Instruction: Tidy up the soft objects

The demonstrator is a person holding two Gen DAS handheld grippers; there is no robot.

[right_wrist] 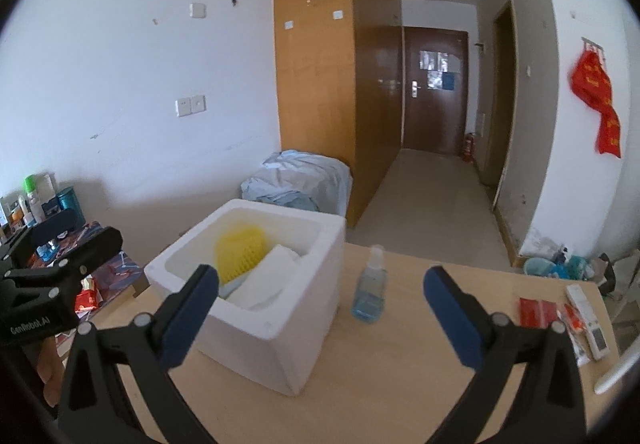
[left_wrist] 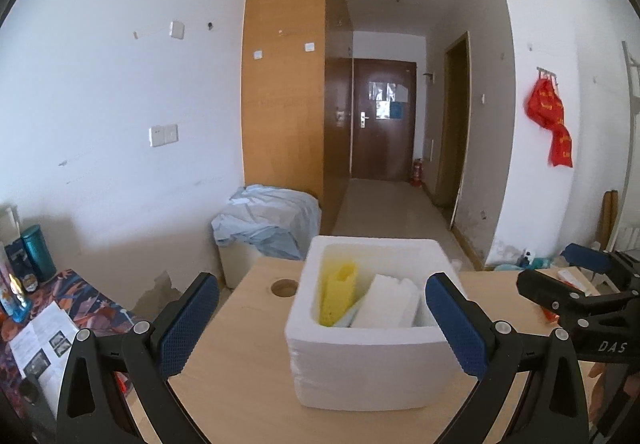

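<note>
Your left gripper (left_wrist: pixel 322 318) and right gripper (right_wrist: pixel 320 308) both hang spread and empty before the box (left_wrist: pixel 372 372). Inside it already sit the yellow sponge (left_wrist: pixel 340 294) and white foam (left_wrist: pixel 390 300). Right of the box only a bottle (right_wrist: pixel 370 294) stands, so the sorting looks nearly done.

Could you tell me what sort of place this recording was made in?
Probably a small apartment or dorm-style room. A tall wooden wardrobe stands by a short hallway to a dark entry door, and a light wooden table holds a white foam box and a small spray bottle.
</note>
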